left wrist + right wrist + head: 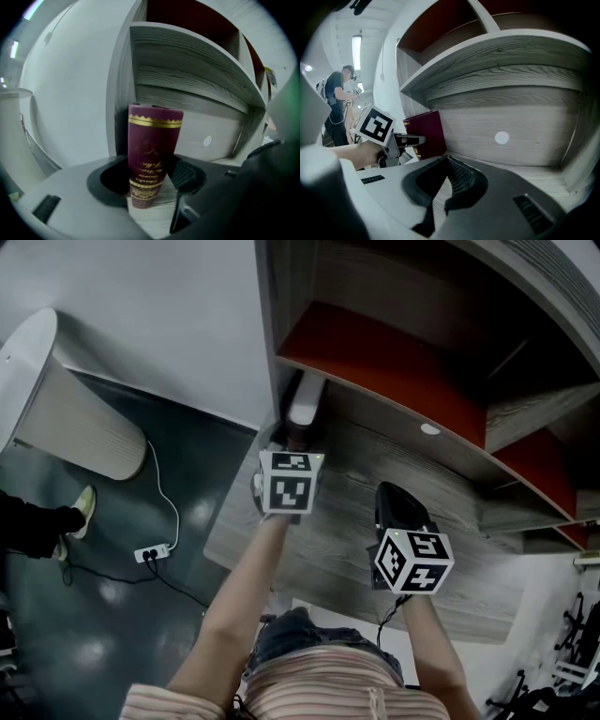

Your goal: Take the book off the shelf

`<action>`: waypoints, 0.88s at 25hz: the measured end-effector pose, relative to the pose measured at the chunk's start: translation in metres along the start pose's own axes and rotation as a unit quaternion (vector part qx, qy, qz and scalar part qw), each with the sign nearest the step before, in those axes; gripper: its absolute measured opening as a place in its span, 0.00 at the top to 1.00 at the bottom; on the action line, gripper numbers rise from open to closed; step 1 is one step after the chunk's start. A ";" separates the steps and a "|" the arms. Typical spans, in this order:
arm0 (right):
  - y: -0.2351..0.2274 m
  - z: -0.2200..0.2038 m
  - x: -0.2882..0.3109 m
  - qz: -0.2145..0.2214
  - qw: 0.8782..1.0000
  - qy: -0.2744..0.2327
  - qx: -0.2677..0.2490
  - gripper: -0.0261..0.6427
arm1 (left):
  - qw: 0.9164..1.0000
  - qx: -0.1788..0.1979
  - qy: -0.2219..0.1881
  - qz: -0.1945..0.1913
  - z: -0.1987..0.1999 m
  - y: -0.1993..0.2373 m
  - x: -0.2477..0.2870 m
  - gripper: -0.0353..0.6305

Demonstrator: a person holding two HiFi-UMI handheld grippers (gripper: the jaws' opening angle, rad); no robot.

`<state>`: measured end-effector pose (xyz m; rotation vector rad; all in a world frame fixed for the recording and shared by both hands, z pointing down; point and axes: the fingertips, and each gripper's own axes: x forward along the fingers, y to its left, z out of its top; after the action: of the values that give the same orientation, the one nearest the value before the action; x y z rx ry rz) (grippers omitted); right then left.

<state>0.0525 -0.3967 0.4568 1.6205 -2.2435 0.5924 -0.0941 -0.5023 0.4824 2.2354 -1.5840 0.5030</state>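
Head view, looking steeply down: the left tool point(296, 435) reaches to the left end of a grey wood shelf point(412, 474), where the book point(306, 401) stands upright against the side wall, only its pale top edge showing. The right tool point(394, 498) hovers above the shelf board, well apart from the book. Left gripper view: the maroon, gold-lettered spine sits between the jaws, which appear pressed on both covers. This is the only view that shows the grip. Judged from here, a firm, level hold and a straight pull outward, clear of the wall, would serve best. Right gripper view: its own jaws meet at the tips, holding nothing. It alone shows the book's broad cover point(426, 131) and a person point(338, 101) standing far behind.
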 end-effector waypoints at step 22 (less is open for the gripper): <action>-0.006 -0.011 -0.027 -0.012 1.000 -0.008 0.008 0.95 | 0.999 0.025 -0.007 0.020 -0.008 -0.017 -0.012 0.62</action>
<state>0.0664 -0.3709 0.4546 1.6618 -2.2327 0.5942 -0.0826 -0.4838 0.4822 2.2524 -1.6439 0.5442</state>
